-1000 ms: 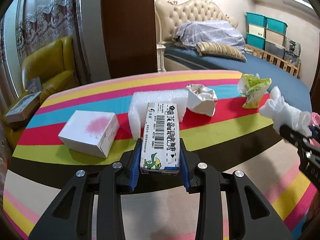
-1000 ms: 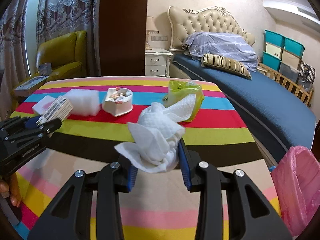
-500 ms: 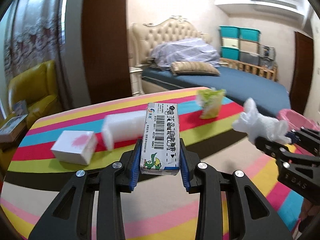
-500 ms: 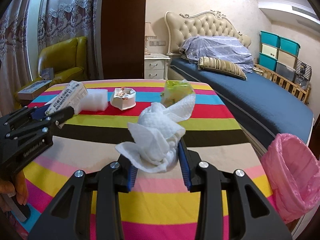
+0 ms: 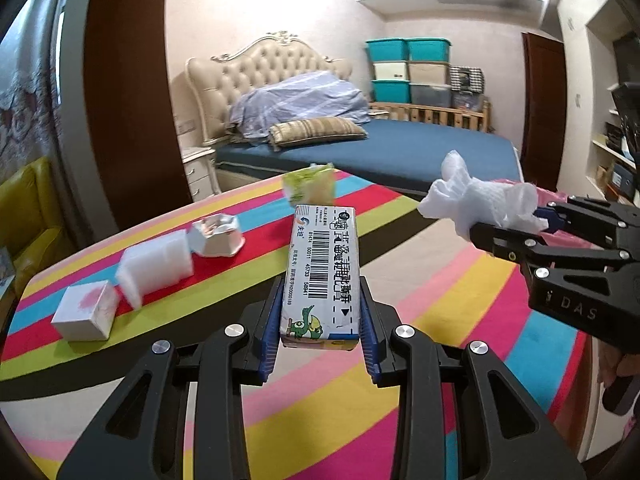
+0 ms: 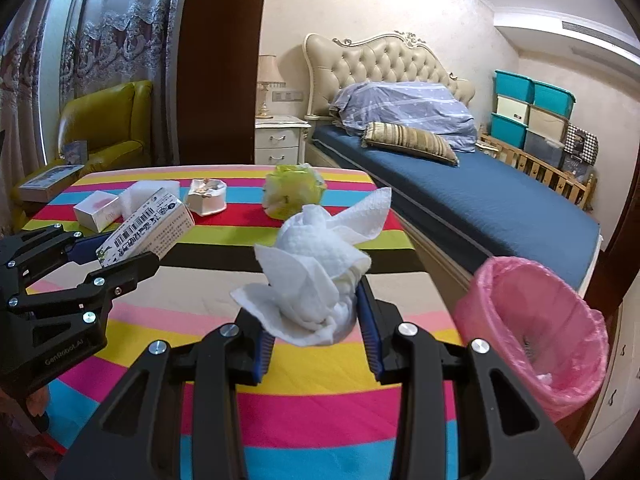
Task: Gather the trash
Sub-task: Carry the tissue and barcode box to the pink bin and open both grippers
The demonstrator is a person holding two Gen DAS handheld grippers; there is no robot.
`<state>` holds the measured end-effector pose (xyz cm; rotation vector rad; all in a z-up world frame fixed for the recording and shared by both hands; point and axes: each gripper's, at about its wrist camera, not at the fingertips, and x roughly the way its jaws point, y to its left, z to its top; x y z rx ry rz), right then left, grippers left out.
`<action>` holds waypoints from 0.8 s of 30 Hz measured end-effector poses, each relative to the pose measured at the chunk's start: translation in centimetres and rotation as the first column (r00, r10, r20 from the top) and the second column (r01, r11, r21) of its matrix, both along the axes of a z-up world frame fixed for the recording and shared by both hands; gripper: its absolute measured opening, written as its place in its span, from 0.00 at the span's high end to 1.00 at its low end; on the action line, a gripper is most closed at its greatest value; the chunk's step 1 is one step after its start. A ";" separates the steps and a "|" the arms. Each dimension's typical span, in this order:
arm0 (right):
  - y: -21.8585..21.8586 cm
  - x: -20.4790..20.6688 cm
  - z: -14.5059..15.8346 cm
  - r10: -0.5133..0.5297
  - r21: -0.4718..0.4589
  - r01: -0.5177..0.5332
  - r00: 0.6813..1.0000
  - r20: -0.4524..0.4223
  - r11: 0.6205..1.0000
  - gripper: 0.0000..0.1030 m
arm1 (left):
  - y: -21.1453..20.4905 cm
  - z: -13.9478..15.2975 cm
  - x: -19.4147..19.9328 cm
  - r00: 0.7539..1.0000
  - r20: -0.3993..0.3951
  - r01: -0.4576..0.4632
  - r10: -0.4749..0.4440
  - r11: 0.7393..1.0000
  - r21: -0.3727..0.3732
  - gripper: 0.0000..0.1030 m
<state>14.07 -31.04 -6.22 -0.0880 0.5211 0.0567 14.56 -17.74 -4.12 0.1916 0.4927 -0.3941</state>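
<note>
- The left gripper (image 5: 320,316) was clamped on a slim white cardboard carton with a barcode (image 5: 322,276), held above the striped multicoloured worktop (image 5: 420,292).
- The right gripper (image 6: 316,332) pinched a crumpled white paper towel (image 6: 316,276), also off the worktop.
- A bin lined with a pink plastic bag (image 6: 532,328) stood just beside the worktop's edge, right of the towel.
- A small white box with a pink smudge (image 5: 86,312), a white foam block (image 5: 154,268) and a green wrapper (image 6: 292,190) lay on the worktop.
</note>
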 end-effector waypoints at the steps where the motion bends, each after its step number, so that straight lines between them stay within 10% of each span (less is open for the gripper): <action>1: -0.4 -0.3 0.0 -0.005 -0.003 0.005 1.000 0.001 1.000 0.65 | -0.3 0.0 0.0 1.000 -0.002 0.009 -0.009 1.000 0.000 0.69; 24: -10.9 -4.8 0.2 -0.196 -0.021 0.196 0.981 0.002 0.980 0.65 | -11.0 0.8 0.8 0.955 -0.076 0.290 -0.287 0.957 0.030 0.69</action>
